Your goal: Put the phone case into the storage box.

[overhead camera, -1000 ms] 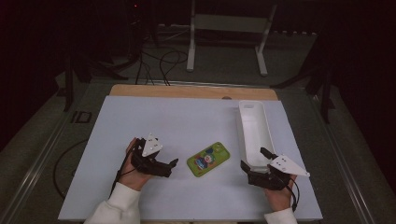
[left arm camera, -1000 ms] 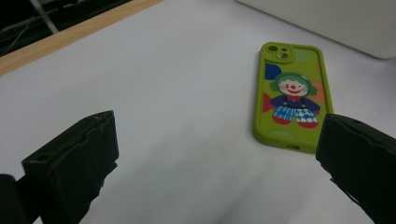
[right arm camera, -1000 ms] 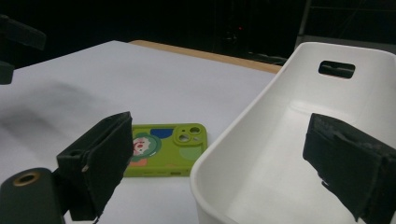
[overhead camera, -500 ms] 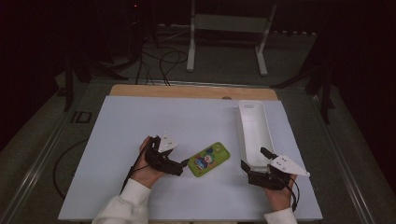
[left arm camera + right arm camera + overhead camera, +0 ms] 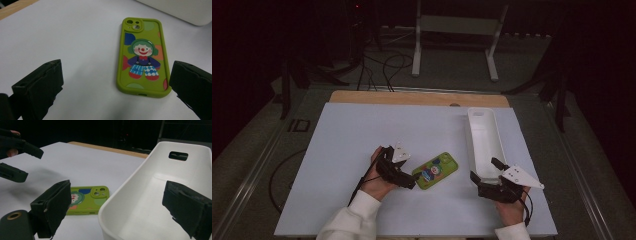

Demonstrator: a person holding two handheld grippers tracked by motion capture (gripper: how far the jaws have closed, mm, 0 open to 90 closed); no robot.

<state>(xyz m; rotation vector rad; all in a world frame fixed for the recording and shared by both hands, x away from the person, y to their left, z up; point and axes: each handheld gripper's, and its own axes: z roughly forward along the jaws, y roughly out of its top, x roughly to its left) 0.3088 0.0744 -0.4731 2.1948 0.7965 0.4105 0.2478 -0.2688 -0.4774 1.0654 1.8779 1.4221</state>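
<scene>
A: What has changed in the last second?

B: The left gripper [image 5: 412, 180] has slid rightward from the lower left of the high view and now sits at the near end of the phone [image 5: 435, 170], its jaws spread wide. In the left gripper view the phone [image 5: 142, 58] lies flat on the table [image 5: 62, 32], right of centre between the jaws, and nothing grips it yet.

A: And the right gripper [image 5: 480, 181]?

B: It has stayed put at the near end of the white tray [image 5: 484, 140], jaws apart and empty, low right in the high view.

A: So what does that mean?

B: I judge the left hand is lining up to grasp the phone, probably for the tray just beside it.
</scene>
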